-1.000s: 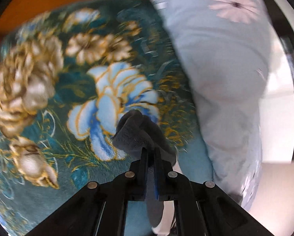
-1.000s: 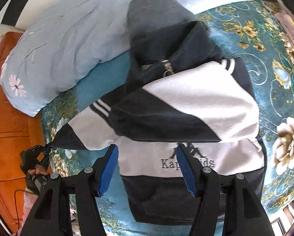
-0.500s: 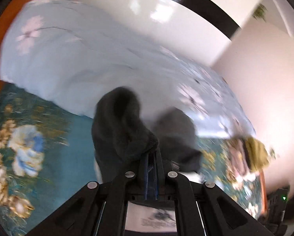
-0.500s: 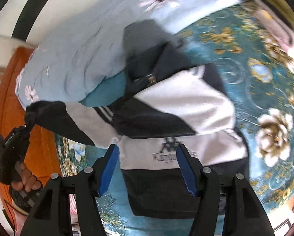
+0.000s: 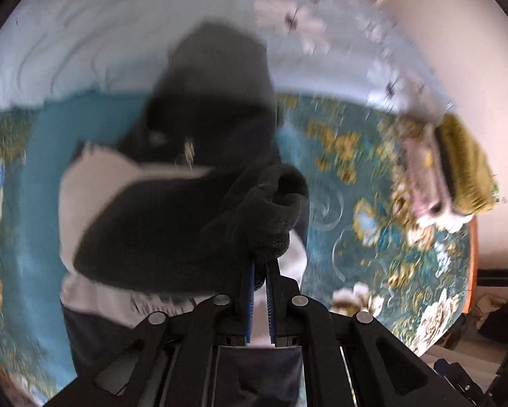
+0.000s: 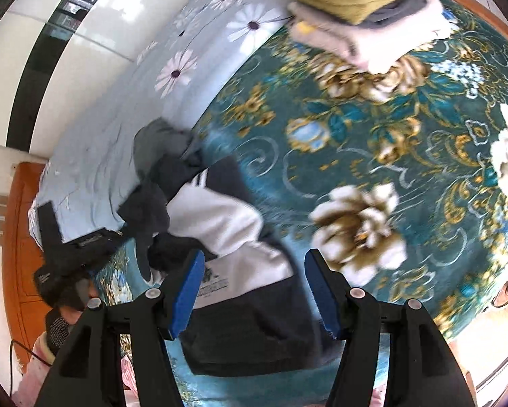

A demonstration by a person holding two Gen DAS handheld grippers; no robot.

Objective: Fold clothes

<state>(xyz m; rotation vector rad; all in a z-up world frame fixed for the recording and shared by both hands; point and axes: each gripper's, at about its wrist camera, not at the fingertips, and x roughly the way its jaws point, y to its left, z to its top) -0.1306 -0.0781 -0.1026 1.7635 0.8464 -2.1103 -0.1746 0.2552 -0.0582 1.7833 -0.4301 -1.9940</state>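
Left gripper (image 5: 260, 271) pinches dark knit sleeve cuff (image 5: 281, 203) above navy-and-white fleece hoodie (image 6: 233, 237), near pillow-side edge of teal floral bedspread (image 6: 389, 135). Right gripper (image 6: 254, 291) spread, holding nothing. Risks: cuff slipping from shallow pinch; sleeve landing crooked, bunching fold.

Floral teal bedspread (image 6: 372, 129), pale daisy-print quilt (image 6: 172, 78), orange wooden headboard (image 6: 16, 237).

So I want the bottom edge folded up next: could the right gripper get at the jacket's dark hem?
Probably yes. The right gripper is open, and the jacket's dark hem lies uncovered just below its jaws, nothing between.
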